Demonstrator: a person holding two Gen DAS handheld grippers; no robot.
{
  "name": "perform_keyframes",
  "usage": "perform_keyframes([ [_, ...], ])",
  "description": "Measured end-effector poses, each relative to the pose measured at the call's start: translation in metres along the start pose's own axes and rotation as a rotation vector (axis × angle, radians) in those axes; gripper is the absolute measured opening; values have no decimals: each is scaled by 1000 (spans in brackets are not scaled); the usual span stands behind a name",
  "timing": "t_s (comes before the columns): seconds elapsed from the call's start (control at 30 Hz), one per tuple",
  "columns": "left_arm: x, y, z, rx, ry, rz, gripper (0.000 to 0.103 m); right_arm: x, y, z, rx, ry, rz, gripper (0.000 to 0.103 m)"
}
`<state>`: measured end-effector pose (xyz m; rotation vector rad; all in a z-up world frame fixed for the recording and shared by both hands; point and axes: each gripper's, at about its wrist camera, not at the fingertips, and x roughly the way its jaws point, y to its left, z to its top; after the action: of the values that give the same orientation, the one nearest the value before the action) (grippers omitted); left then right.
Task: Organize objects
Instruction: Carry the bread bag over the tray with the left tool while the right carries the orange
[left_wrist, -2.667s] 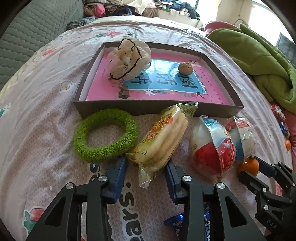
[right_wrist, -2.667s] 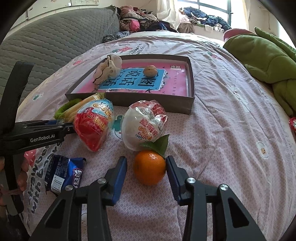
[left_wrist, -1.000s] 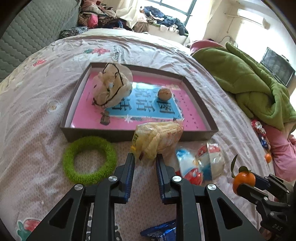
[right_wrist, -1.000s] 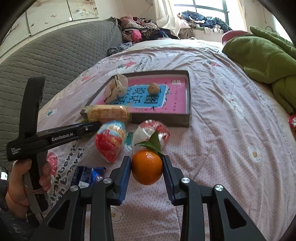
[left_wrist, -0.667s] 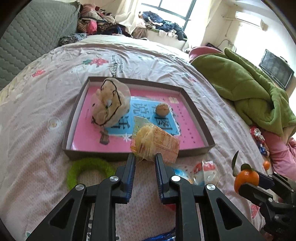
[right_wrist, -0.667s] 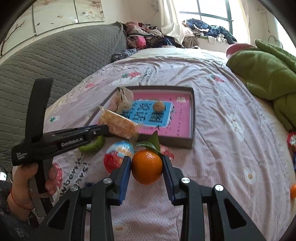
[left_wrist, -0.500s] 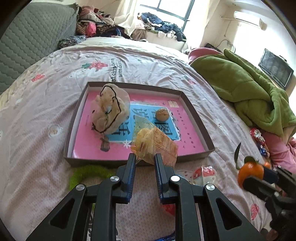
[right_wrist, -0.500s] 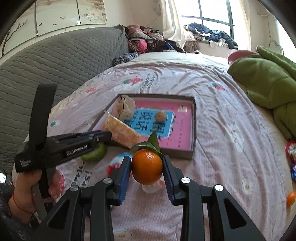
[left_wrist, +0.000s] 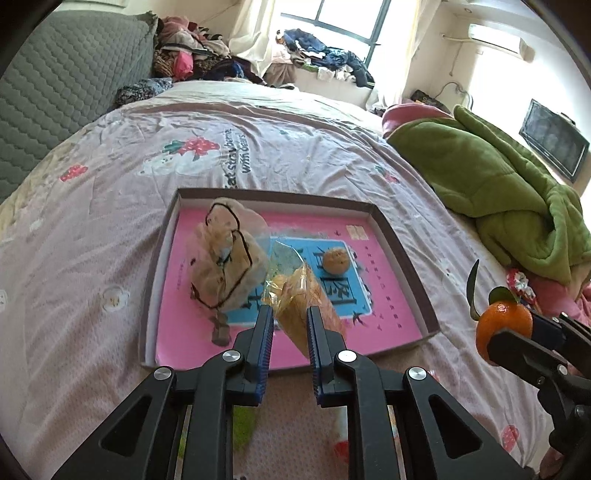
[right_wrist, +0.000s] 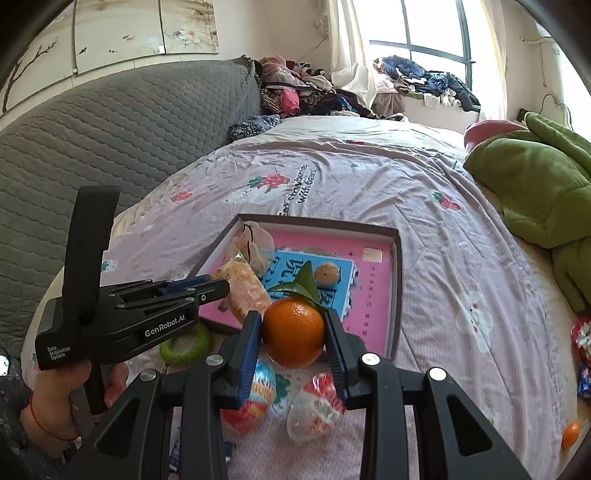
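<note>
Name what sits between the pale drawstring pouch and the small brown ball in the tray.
In the left wrist view, the snack packet held in the left gripper hangs between pouch and ball.

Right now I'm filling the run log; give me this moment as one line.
left gripper: shut on snack pack, jaws just closing | right gripper: shut on orange | both above tray

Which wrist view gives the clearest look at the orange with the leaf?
The right wrist view: the orange sits large and centred, clamped in the right gripper, its leaves standing up behind it. In the left wrist view the orange is small at the right edge, partly hidden by that gripper.
</note>
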<state>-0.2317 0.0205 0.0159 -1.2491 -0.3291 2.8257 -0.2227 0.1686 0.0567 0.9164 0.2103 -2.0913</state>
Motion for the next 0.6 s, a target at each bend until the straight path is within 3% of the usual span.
perform_keyframes([
  [0.23, 1, 4, 10, 6, 0, 6, 15, 9, 0, 15, 1, -8, 3, 35],
  [0.3, 0, 4, 12, 7, -5, 11, 0, 11, -1, 18, 2, -9, 6, 35],
  [0.6, -1, 10, 21, 0, -9, 14, 0, 21, 2, 29, 1, -13, 12, 35],
])
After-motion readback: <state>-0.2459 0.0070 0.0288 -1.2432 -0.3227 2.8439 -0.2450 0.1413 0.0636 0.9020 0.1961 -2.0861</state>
